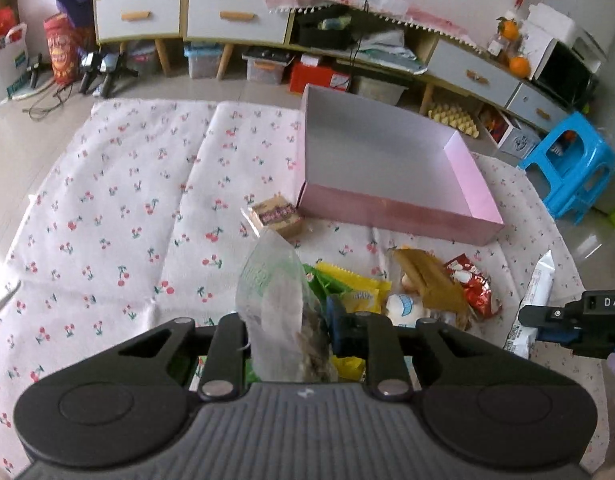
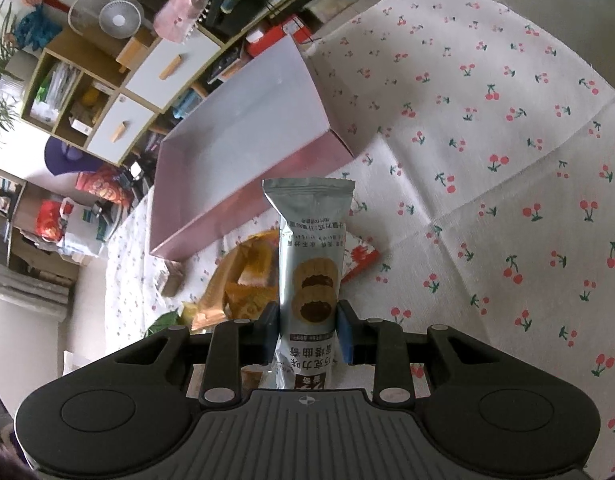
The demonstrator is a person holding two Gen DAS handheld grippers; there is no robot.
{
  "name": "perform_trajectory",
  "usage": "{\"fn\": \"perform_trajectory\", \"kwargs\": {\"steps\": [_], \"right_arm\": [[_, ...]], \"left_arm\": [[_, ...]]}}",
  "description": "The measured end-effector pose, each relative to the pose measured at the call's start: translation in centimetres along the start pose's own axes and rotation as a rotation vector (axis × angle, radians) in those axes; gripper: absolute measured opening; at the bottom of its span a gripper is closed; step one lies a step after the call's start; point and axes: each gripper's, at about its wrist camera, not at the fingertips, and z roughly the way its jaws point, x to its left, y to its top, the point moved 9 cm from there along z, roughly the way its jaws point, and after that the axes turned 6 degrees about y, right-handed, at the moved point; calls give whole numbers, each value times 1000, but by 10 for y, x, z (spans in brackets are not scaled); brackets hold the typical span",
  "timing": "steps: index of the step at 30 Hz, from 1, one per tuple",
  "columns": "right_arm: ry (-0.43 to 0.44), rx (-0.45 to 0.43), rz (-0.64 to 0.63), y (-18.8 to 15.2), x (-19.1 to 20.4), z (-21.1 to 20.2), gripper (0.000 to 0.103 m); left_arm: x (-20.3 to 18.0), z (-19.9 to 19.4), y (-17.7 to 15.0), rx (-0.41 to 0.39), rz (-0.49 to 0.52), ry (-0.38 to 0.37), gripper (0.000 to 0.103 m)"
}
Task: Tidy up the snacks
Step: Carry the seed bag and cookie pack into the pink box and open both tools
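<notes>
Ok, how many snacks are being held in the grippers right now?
2. The left hand-held gripper is shut on a clear bag, above the snack pile. The right hand-held gripper is shut on a silver cookie packet, near the empty pink box.

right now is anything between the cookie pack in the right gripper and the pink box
Nothing visible blocks it. The right gripper is shut on the silver cookie pack, held above the snack pile. The pink box lies just beyond, open-topped and empty, its low near wall the only edge to clear.
</notes>
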Motion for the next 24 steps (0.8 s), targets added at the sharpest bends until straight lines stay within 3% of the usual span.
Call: {"fn": "perform_trajectory", "kwargs": {"steps": [11, 19, 24], "right_arm": [[57, -37, -17, 16, 20, -9, 29], [134, -117, 35, 52, 40, -10, 29], [173, -123, 88, 69, 45, 8, 29]], "left_arm": [[-11, -12, 24, -82, -40, -44, 20], [-27, -3, 69, -131, -41, -44, 20], [-43, 14, 104, -172, -15, -32, 20]]}}
